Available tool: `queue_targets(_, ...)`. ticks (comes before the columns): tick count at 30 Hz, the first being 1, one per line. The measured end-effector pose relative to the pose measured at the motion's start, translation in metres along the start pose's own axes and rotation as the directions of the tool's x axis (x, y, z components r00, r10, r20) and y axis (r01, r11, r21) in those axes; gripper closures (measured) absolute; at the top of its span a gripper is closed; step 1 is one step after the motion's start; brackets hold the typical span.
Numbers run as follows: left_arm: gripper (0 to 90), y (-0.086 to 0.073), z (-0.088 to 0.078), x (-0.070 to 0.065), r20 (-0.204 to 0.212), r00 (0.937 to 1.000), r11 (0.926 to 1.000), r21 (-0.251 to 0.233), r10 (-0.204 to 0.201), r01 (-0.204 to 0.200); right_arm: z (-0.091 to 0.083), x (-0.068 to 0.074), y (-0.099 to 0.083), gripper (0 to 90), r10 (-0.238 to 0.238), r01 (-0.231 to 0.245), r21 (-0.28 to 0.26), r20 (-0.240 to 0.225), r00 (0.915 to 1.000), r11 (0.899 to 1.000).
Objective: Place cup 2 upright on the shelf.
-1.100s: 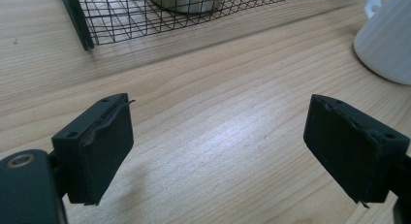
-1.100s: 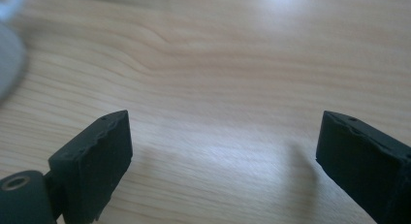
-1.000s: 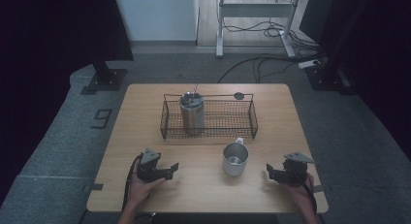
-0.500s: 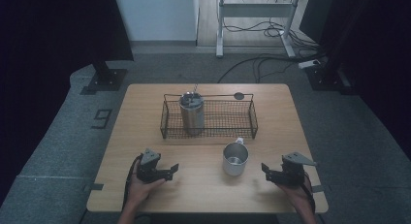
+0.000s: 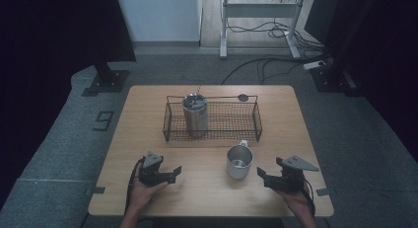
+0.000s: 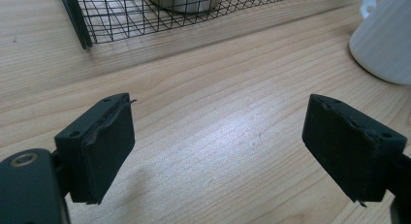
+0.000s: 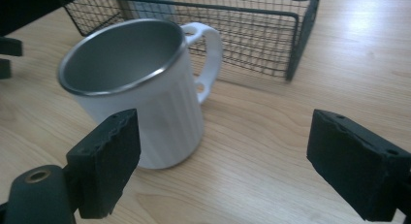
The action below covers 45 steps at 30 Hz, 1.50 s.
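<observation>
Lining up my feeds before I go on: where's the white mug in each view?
High view: mug at centre, in front of the wire basket.
Left gripper view: mug at the upper right edge.
Right gripper view: mug left of centre, handle pointing right.
Shared landmark: the wire basket behind it.

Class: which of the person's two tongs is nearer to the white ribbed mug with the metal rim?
Right. The right tongs sit just beside the white ribbed metal-rimmed mug, jaws open and apart from it. The left tongs rest farther off across bare wooden table.
</observation>
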<state>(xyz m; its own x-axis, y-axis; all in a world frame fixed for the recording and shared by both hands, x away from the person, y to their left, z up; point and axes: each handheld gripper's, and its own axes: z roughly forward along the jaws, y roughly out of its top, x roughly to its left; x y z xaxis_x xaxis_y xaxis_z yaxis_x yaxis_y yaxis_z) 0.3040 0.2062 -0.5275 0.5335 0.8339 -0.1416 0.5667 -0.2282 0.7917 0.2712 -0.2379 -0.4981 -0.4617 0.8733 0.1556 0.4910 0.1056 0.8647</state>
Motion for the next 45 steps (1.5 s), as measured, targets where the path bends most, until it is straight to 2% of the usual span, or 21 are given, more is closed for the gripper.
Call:
queue_targets(15, 12.2, -0.001, 0.001, 0.0, 0.0, 1.0, 0.9999, 0.009, 0.004, -0.004, 0.012, 0.017, 0.005, 11.3, -0.012, 0.011, -0.015, -0.082, 0.9965, 1.0)
queue_targets(32, 12.5, -0.001, 0.002, 0.001, 0.001, 1.0, 0.9999, 0.013, -0.002, 0.002, 0.029, 0.029, 0.005, 9.2, -0.034, 0.034, -0.003, -0.11, 0.9934, 0.999)
queue_targets(38, 12.6, -0.002, 0.002, 0.001, 0.001, 1.0, 0.9999, 0.011, -0.008, 0.008, 0.037, 0.035, 0.006, 8.3, -0.062, 0.062, -0.002, -0.124, 0.9904, 0.998)
queue_targets(45, 12.6, -0.002, 0.003, 0.001, 0.004, 1.0, 0.9999, 0.013, -0.009, 0.009, 0.043, 0.04, 0.008, 6.1, -0.07, 0.071, 0.0, -0.127, 0.9895, 0.997)
